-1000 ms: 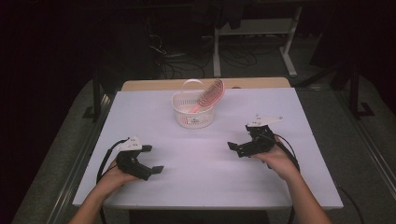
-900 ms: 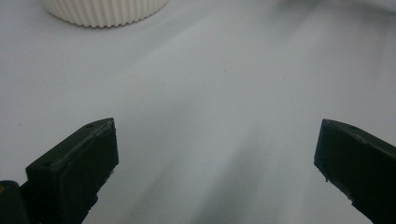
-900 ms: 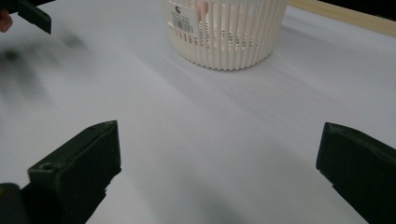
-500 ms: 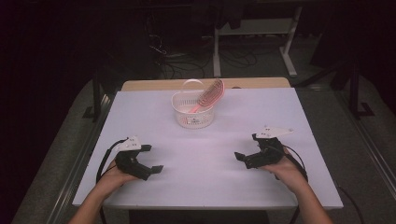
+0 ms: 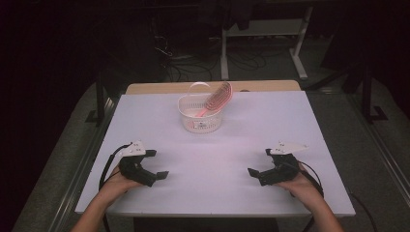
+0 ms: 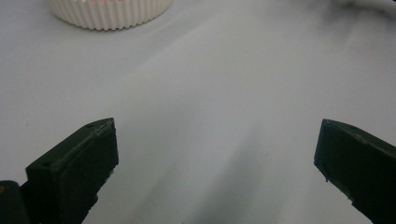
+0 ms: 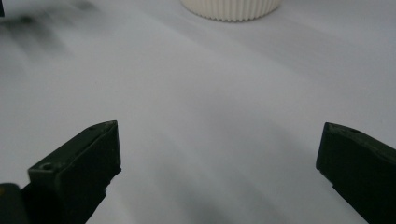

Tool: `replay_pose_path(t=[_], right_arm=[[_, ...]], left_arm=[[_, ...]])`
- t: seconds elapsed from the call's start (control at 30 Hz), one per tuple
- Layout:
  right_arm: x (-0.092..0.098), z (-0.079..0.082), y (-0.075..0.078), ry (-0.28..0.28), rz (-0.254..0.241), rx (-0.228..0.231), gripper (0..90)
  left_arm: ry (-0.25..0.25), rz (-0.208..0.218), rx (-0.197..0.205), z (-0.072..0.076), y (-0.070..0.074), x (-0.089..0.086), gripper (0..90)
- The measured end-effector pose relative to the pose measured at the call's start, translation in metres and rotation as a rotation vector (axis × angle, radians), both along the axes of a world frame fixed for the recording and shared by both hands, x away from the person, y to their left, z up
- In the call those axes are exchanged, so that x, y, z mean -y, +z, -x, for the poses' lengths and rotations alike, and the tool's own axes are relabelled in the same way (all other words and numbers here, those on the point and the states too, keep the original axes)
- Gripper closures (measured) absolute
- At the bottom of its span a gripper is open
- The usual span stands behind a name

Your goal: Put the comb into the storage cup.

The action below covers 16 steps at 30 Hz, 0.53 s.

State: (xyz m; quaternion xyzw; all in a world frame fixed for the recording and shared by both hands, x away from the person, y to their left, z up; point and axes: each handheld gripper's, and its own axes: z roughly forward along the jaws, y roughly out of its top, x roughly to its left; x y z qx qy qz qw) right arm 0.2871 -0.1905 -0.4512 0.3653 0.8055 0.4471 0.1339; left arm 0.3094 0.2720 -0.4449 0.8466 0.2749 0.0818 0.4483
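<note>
The worktop (image 5: 290,125) is a plain pale lilac-white with a light wooden strip along its far edge, and the floor around it is dark grey. On it, the basket (image 5: 200,121) is creamy white with fine vertical ribbing on its wall, and the hairbrush (image 5: 216,98) leaning in the basket is pink. The left gripper (image 5: 153,164) and the right gripper (image 5: 258,164) are black, each topped by a pale grey plate and trailing a black cable.

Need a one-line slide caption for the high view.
Both hand-held grippers, left gripper and right gripper, rest open on the white table; pink hairbrush stands tilted in white basket.
</note>
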Motion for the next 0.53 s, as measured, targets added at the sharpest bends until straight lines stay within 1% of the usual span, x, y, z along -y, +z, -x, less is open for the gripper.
replay_pose_path(t=[0.07,0.13,0.23,0.33,0.53], right_arm=[[0.0014,0.0016,-0.0025,-0.002,0.003,-0.009,0.0],[0.0029,0.0018,-0.0029,0.0,0.01,-0.003,0.0],[0.0044,0.0018,-0.0027,-0.002,0.001,-0.006,0.0],[0.005,0.0019,-0.0039,0.002,0.009,-0.009,0.0],[0.0066,0.002,-0.0043,-0.003,0.008,-0.008,0.0]], left_arm=[[-0.001,0.003,-0.001,0.0,0.0001,0.0,0.0],[-0.002,0.001,0.002,0.0001,0.0005,0.0001,0.0],[-0.004,0.002,0.002,0.0001,0.0004,0.0004,0.0],[-0.003,0.001,0.0,-0.0003,0.0003,0.0,0.0],[0.0,-0.003,0.002,-0.0012,-0.0002,-0.0004,0.0]])
